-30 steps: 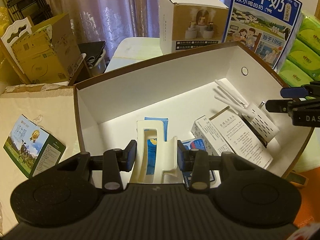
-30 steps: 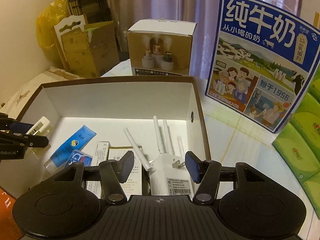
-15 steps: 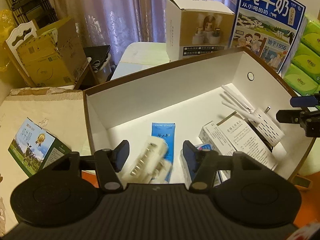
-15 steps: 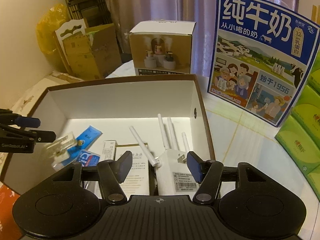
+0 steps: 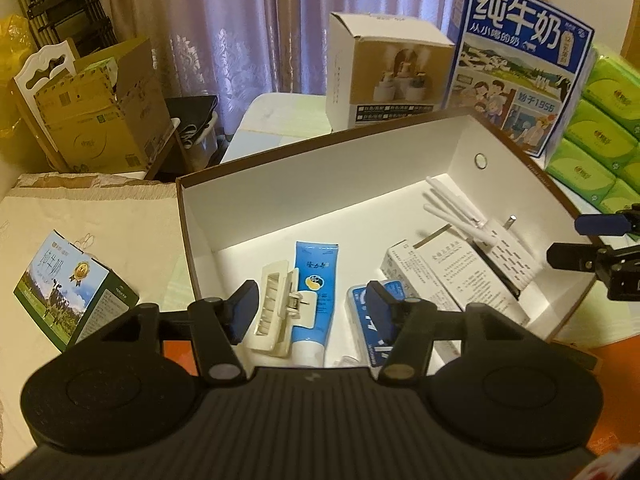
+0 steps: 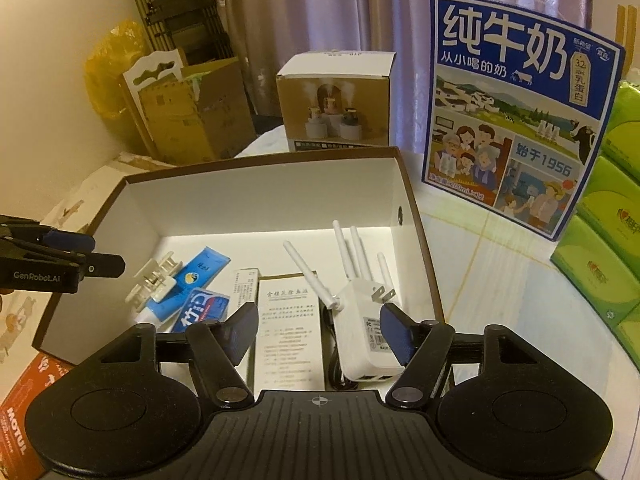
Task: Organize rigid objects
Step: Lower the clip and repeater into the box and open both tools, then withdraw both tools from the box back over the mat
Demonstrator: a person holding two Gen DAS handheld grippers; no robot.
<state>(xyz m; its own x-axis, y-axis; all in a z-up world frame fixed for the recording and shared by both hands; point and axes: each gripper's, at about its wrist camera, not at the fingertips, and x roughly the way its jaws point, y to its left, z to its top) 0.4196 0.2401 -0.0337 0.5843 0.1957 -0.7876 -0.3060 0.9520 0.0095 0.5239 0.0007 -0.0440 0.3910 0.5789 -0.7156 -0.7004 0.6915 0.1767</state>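
Hair clip [image 5: 276,310], cream plastic, lies on the floor of the open box [image 5: 320,168], at the 7 o'clock corner in the left wrist view, its lever resting against the blue tube [image 5: 314,280]. Left claw [image 5: 308,306] hangs over it with jaws spread and nothing between them, which reads as a release just made: the clip is likely meant to join the goods already gathered in the box. Right claw [image 6: 320,330], likewise spread and empty, hovers above the white router [image 6: 362,320], whose four antennae point toward 12 o'clock and whose plug prongs face 3 o'clock. Between tube and router lie a blue-and-red pack [image 6: 204,308], a narrow carton [image 6: 244,284] and a leaflet [image 6: 288,328] of small Chinese print, too fine to read.

Legible writing: the upright milk carton [image 6: 516,120] on the table [image 6: 480,260] at 2 o'clock reads "纯牛奶", "从小喝的奶", "始于1956" and "3.2"; the left claw's body bears "GenRobot.AI"; an orange box [image 6: 20,432] at 8 o'clock shows "MOTUL". Green tissue packs [image 6: 600,220] stand stacked at 3 o'clock.
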